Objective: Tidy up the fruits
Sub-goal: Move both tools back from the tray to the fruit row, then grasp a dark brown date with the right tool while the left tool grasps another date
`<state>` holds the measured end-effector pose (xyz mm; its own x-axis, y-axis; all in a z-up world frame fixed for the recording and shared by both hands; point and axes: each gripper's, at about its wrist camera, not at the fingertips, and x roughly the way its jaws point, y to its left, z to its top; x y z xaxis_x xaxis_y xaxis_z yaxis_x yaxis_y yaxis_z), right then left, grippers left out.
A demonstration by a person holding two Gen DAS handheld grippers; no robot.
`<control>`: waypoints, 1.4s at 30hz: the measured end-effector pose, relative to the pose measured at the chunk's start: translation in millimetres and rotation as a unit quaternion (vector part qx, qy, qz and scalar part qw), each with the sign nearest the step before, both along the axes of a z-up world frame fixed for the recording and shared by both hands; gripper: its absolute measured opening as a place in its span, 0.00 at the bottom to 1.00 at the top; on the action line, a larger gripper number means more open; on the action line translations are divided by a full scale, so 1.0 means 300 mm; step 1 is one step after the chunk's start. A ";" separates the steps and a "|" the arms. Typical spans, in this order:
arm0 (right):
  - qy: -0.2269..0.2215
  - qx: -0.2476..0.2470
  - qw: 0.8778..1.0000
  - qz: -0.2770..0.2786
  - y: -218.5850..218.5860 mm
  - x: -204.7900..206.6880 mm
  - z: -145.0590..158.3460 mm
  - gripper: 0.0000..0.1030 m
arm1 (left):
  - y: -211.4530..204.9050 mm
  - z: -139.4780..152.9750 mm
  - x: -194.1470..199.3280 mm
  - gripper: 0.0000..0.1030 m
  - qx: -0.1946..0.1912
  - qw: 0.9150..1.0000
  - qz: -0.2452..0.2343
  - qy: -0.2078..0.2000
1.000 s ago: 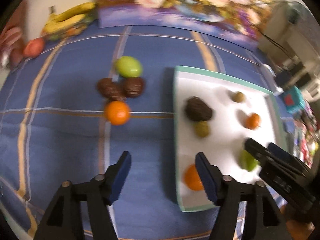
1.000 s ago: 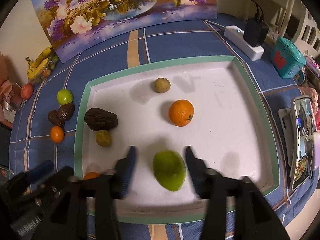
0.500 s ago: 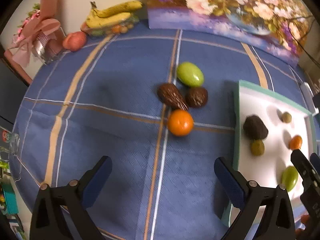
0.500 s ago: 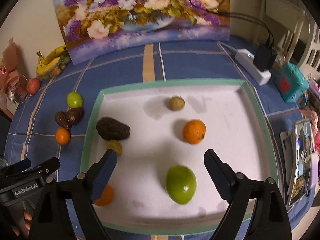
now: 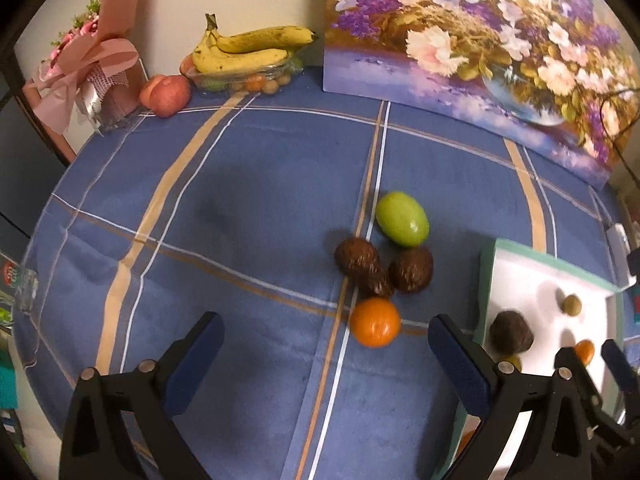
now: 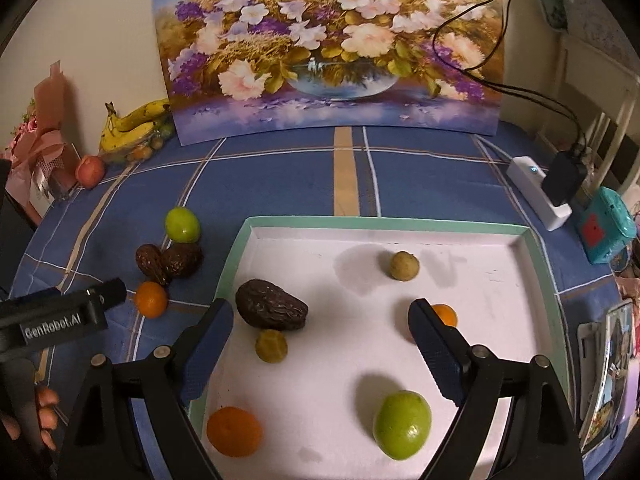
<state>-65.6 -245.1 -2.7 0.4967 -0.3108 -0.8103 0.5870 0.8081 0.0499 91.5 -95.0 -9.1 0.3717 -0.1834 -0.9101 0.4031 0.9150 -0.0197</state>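
While both tools hang above the blue plaid cloth, the scene reads as follows.

Left gripper (image 5: pixel 326 354): jaws spread wide apart, holding nothing, poised over the table (image 5: pixel 240 208) just short of a cluster of loose fruit.

Loose fruit: an orange (image 5: pixel 375 322) lies nearest the left jaws, with two dark brown fruits (image 5: pixel 362 266) touching each other just behind it and a green fruit (image 5: pixel 402 219) at the far end of the cluster.

Right gripper (image 6: pixel 320 340): jaws wide apart and empty, raised over the near half of the tray (image 6: pixel 400 224).

Tray: white with a green rim, it stands on the table to the right of the loose cluster.

Fruit in the tray: a large dark fruit (image 6: pixel 271 310) with a small yellow-green fruit (image 6: pixel 272 346) touching or nearly touching its near side; a small tan fruit (image 6: pixel 405 266) toward the back; a small orange (image 6: pixel 445 315) partly hidden behind the right finger; a big green fruit (image 6: pixel 402 424) and another orange (image 6: pixel 235 432) near the front edge.

Backdrop: a flower painting (image 6: pixel 328 48) leans on the wall, beside bananas (image 5: pixel 248 50) and a reddish fruit (image 5: pixel 165 95), possibly a peach.
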 end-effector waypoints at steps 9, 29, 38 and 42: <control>-0.007 -0.005 0.999 0.042 -0.022 0.094 0.032 0.87 | -0.007 -0.005 0.123 1.00 -0.024 1.000 0.012 0.010; -0.058 0.036 0.996 0.061 -0.044 0.304 0.109 0.87 | 0.087 0.058 0.315 1.00 -0.070 0.997 0.033 0.000; -0.023 0.093 0.992 0.087 0.043 0.402 0.013 0.64 | 0.182 0.019 0.376 0.99 -0.086 0.992 0.083 0.035; -0.006 0.113 0.989 0.093 0.071 0.432 -0.041 0.64 | 0.196 -0.038 0.390 0.98 -0.091 0.989 0.097 0.068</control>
